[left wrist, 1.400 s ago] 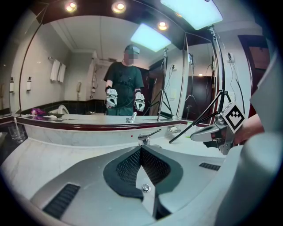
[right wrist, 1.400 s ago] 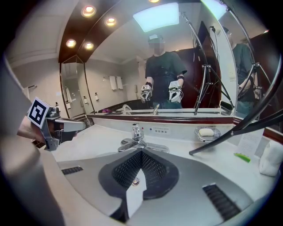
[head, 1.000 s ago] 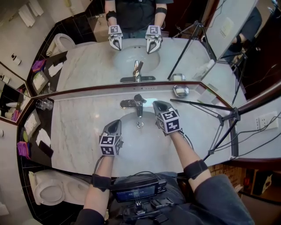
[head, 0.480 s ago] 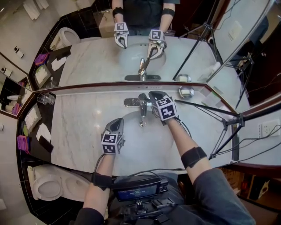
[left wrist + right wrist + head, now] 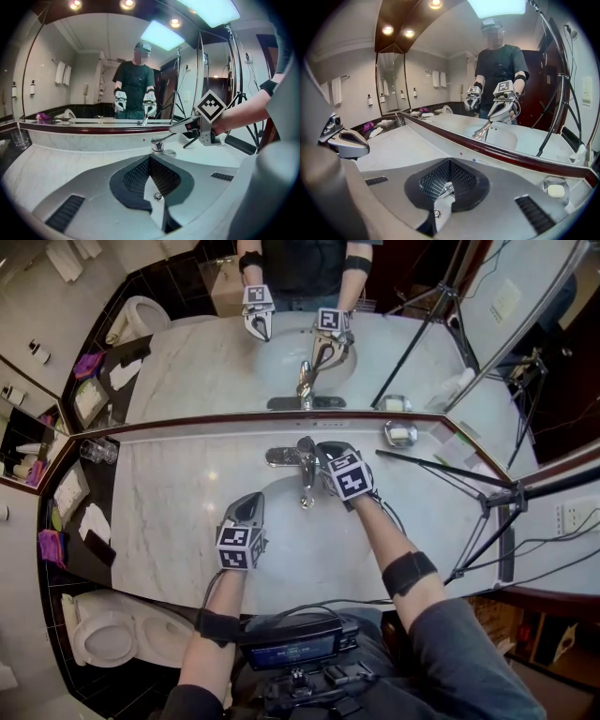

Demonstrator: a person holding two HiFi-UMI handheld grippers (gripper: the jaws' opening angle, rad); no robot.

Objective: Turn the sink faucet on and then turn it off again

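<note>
The chrome faucet stands at the back of the white sink basin, with its lever handle on top. My right gripper is shut, and its tips lie right at the lever's right side. In the left gripper view the right gripper hovers just over the raised lever. A chrome piece of the lever shows under the shut right gripper. My left gripper is shut and empty over the basin's left part, left gripper pointing at the faucet.
A soap dish sits right of the faucet and a glass at the counter's far left. A black tripod leans across the right counter. The mirror rises behind the marble counter. A toilet is lower left.
My right gripper moved left and toward the faucet, from beside the spout to the lever handle. The left gripper stayed where it was.
</note>
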